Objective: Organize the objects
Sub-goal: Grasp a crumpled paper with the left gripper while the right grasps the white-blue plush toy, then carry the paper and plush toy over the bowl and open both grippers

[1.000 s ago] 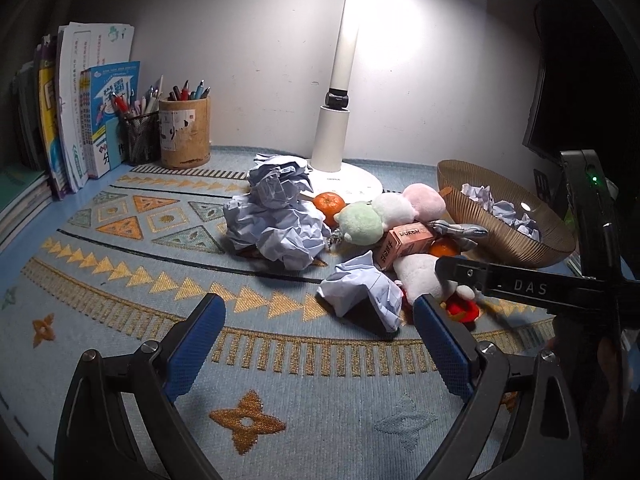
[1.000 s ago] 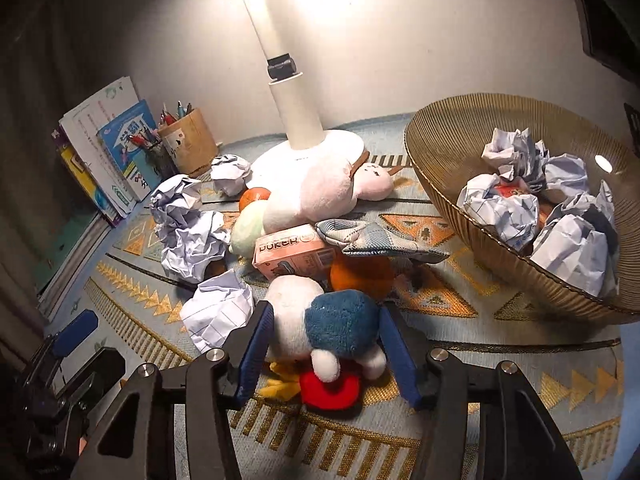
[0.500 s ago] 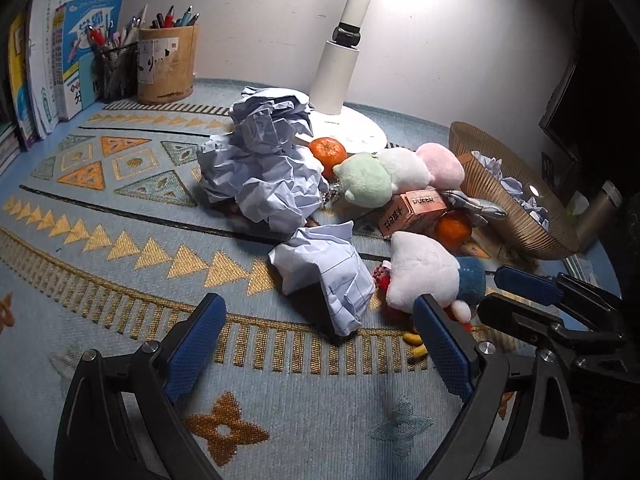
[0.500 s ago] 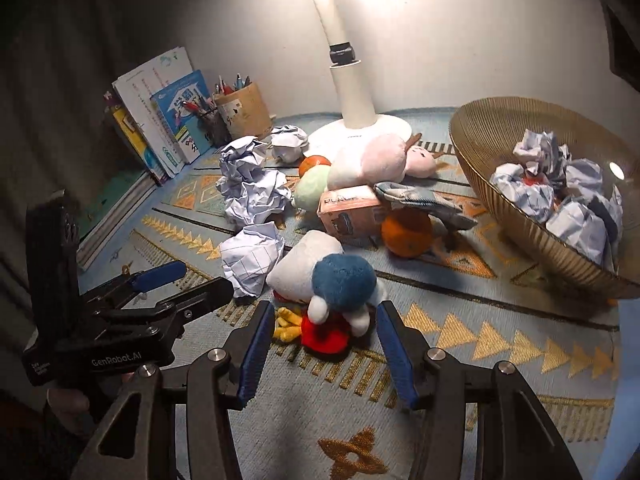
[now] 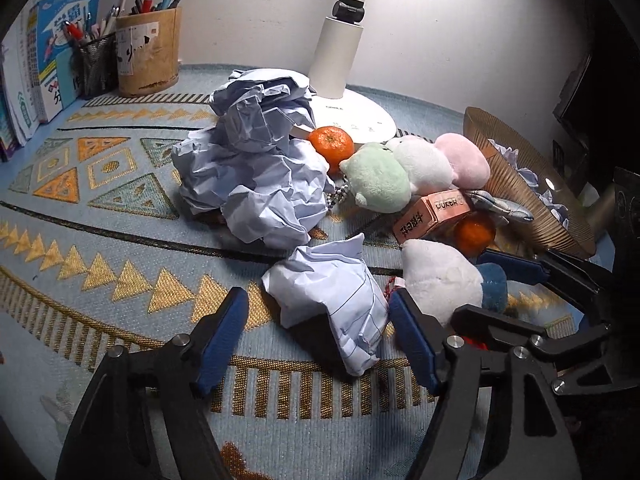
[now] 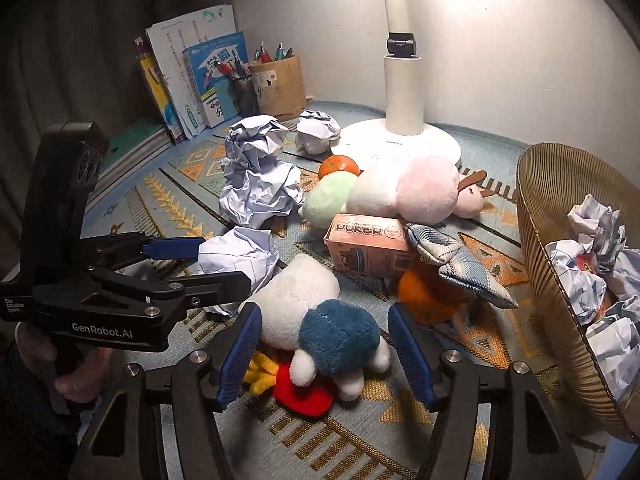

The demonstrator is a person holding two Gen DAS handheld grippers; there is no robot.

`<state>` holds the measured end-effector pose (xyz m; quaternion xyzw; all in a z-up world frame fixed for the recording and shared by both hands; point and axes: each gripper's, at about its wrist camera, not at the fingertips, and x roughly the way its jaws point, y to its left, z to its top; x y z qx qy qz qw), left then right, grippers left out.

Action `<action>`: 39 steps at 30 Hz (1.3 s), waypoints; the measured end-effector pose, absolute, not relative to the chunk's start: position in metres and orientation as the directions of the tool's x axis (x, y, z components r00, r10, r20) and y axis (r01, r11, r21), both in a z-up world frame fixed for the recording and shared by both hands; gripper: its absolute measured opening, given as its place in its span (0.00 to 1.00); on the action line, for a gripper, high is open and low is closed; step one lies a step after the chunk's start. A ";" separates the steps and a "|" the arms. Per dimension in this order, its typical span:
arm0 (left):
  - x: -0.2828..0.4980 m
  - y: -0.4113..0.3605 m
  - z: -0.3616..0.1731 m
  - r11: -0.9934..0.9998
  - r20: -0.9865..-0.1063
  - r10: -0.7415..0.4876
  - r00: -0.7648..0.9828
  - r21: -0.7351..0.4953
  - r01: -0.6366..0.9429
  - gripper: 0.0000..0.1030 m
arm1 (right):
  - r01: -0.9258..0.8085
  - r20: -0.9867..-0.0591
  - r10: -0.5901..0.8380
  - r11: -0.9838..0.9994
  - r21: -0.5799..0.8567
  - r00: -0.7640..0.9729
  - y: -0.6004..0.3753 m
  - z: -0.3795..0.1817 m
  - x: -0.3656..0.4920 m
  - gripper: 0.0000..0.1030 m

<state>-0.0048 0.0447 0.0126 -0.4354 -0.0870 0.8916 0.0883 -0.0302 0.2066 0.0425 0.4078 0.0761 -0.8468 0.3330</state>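
Between the wide-open, empty left gripper [image 5: 318, 336] fingers: crumpled paper ball [image 5: 332, 288], likely light, crushable; grip across middle.

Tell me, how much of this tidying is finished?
Partly done: several paper balls already sit in the woven basket. In hand: the open left tongs straddle a crumpled paper ball, and the open right tongs straddle a white plush toy; neither is gripped yet. Left: bigger paper wads, oranges and the poker box.
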 end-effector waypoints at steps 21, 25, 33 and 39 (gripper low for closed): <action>0.035 0.092 0.024 -0.904 -0.698 0.428 -0.574 -0.321 -0.284 0.44 | 0.114 -0.740 -0.329 -0.938 0.327 -0.587 0.298 0.049 0.067 0.76; 0.034 0.092 0.022 -0.896 -0.700 0.445 -0.558 -0.337 -0.290 0.44 | 0.265 -0.744 -0.300 -0.949 0.170 -0.597 0.289 0.056 0.079 0.81; 0.037 0.104 0.027 -0.886 -0.698 0.462 -0.548 -0.334 -0.322 0.44 | 0.331 -0.784 -0.252 -0.942 0.064 -0.567 0.288 0.045 0.062 0.40; 0.034 0.120 0.061 -0.864 -0.649 0.502 -0.572 -0.341 -0.371 0.44 | 0.304 -0.707 -0.369 -0.926 0.224 -0.604 0.311 0.074 0.067 0.36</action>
